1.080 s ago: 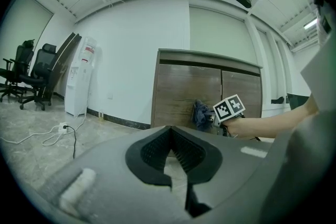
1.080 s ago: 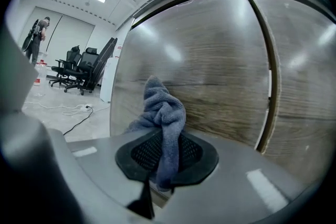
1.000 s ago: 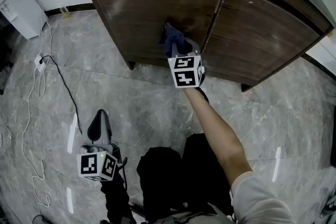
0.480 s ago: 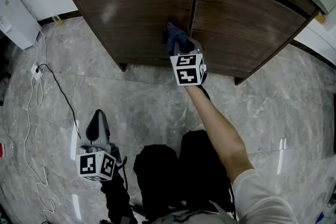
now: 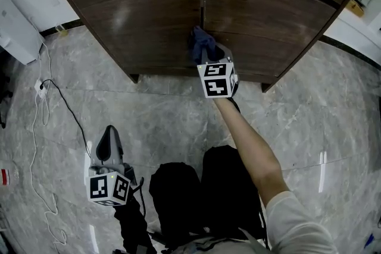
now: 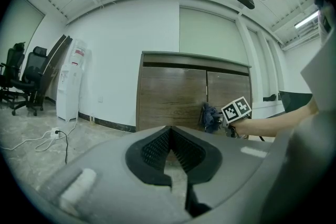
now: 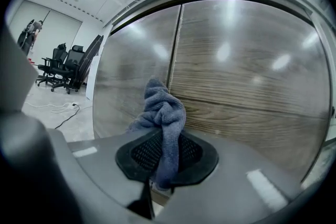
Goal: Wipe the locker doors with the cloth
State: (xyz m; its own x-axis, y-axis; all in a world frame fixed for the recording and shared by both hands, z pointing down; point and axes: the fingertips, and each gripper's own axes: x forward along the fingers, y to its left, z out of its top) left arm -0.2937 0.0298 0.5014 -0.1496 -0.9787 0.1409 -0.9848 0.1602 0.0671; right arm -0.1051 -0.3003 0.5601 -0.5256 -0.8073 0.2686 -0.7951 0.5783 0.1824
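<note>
Fingers [image 7: 140, 153] of the right gripper [image 5: 207, 55] are clenched on the blue cloth [image 7: 164, 113]. Its bunched end sticks out ahead of them and appears to press on the locker low down, right at the upright seam [image 5: 202, 3] between the left door [image 5: 143, 15] and the right door [image 5: 274, 15]. Bare wood stretches away to either side of the cloth, so the next stroke likely runs sideways. The left gripper [image 5: 111, 149], its fingers closed on nothing, hangs well apart beside the person's legs [image 5: 202, 187], so the right hand is nearer.
</note>
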